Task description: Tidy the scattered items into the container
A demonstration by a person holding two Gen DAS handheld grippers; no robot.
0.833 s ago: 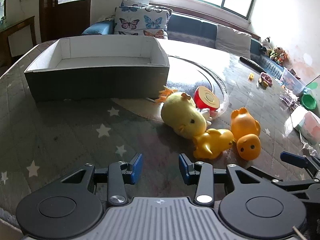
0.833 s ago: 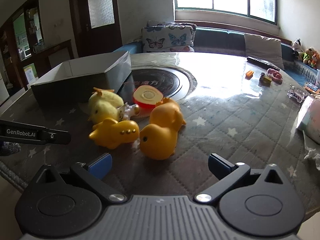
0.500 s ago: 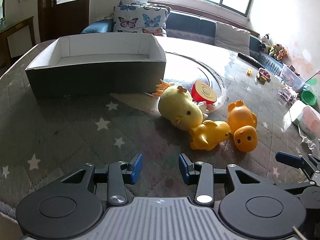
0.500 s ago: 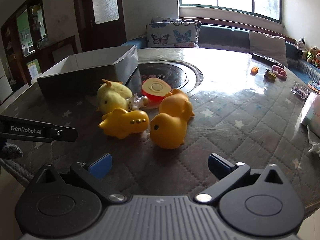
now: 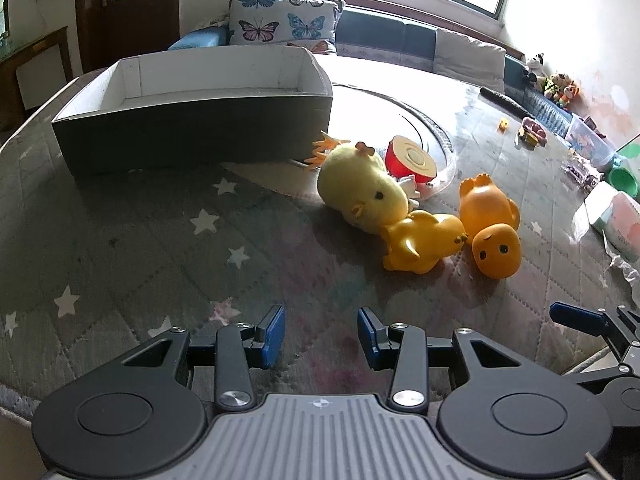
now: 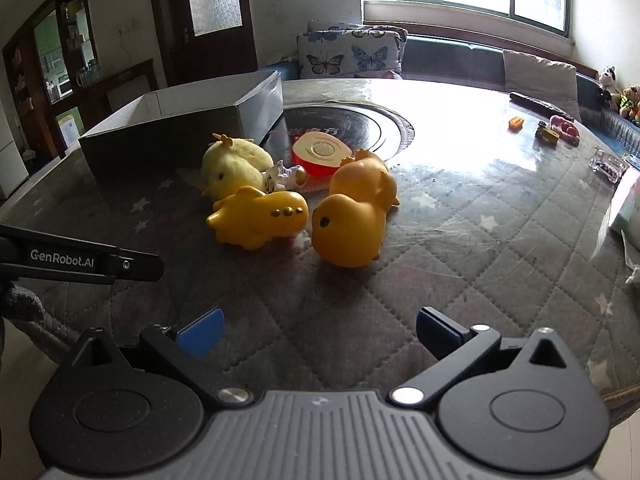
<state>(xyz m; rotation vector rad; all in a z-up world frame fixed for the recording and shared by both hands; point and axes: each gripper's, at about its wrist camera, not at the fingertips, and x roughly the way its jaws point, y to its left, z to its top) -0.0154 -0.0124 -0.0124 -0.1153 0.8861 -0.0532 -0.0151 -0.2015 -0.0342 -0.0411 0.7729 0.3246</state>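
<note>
A grey cardboard box (image 5: pixel 192 128), white inside, stands open on the quilted table; it also shows in the right wrist view (image 6: pixel 176 132). Beside it lies a cluster of toys: a yellow plush chick (image 5: pixel 362 192) (image 6: pixel 232 166), a yellow rubber airplane (image 5: pixel 422 242) (image 6: pixel 260 220), an orange rubber duck (image 5: pixel 490 224) (image 6: pixel 356 216), a red apple-half toy (image 5: pixel 412 158) (image 6: pixel 320 152) and a small white figure (image 6: pixel 286 176). My left gripper (image 5: pixel 321 336) is open and empty, short of the toys. My right gripper (image 6: pixel 318 330) is wide open and empty, in front of the duck.
A dark round turntable (image 6: pixel 360 128) sits mid-table behind the toys. Small toys (image 6: pixel 556 130), a remote (image 6: pixel 536 104) and a white packet (image 5: pixel 616 220) lie at the right. A sofa with butterfly cushions (image 5: pixel 286 22) stands behind the table. The table's near edge is just under both grippers.
Both grippers have drawn back and lifted a little, so the toys and box look farther away. The toys and box have not moved. Both jaws stay open.
</note>
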